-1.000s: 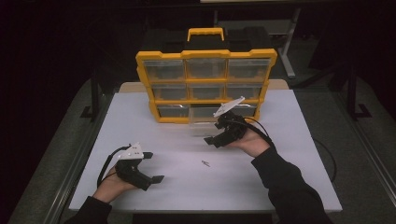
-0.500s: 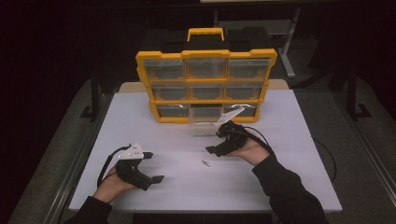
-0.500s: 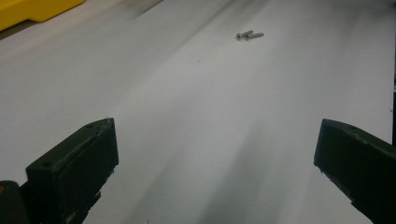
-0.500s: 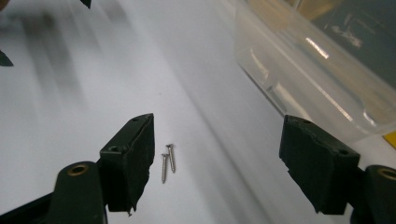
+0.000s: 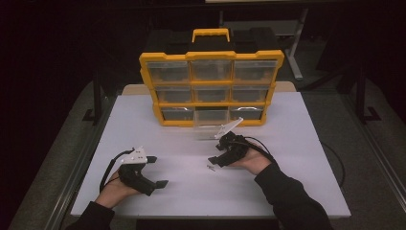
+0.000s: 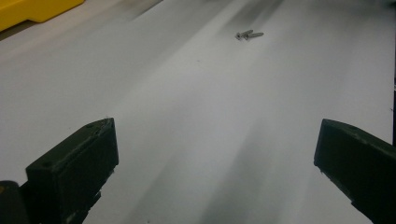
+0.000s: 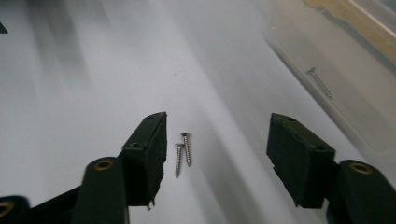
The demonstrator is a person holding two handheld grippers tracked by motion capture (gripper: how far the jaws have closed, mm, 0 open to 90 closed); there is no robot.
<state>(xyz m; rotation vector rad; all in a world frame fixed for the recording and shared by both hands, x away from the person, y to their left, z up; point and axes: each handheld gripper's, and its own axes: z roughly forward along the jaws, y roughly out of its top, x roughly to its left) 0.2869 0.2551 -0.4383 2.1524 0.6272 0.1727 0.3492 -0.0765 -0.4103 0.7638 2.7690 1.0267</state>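
Drawer [image 7: 345, 88] pulled from organizer [image 5: 210, 88]; screws [image 7: 183, 151] beside

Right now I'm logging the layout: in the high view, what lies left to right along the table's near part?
Left gripper → two screws → right gripper, jaws open over the screws, on the white table.

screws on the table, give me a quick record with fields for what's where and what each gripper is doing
screws: two screws lying side by side on the white table
right gripper: right gripper open, low over the pair, which lies near one jaw
left gripper: left gripper open, holding nothing, apart from the screws
organizer: yellow organizer upright at the far side of the table
drawer: clear drawer pulled out, one screw inside
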